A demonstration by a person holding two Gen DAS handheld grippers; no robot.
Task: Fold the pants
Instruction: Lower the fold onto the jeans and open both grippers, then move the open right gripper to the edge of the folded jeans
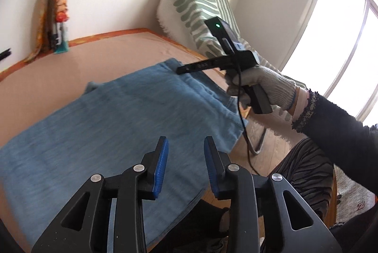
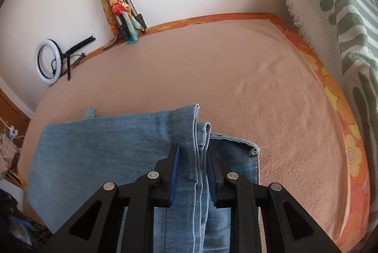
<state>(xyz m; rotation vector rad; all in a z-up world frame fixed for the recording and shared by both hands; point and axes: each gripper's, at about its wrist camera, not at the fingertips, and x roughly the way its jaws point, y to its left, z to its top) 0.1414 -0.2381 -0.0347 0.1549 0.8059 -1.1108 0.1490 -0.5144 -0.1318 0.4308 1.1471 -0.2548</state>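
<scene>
Light blue denim pants (image 1: pixel 113 116) lie folded flat on a pink-covered table (image 1: pixel 70 59). My left gripper (image 1: pixel 186 146) is open and empty, hovering above the near edge of the pants. My right gripper (image 1: pixel 182 69) shows in the left wrist view, held in a gloved hand over the far right part of the pants. In the right wrist view my right gripper (image 2: pixel 192 153) stands open astride a raised fold of the pants (image 2: pixel 191 135); the pads do not press the cloth. The table (image 2: pixel 236 69) stretches beyond.
A green-and-white striped cushion (image 1: pixel 196 0) stands at the table's far right edge, and also shows in the right wrist view (image 2: pixel 335 5). A tripod wrapped in an orange scarf (image 2: pixel 118 2) leans on the wall. A ring light (image 2: pixel 47 61) leans at the left. A black cable (image 1: pixel 243 125) hangs from the right gripper.
</scene>
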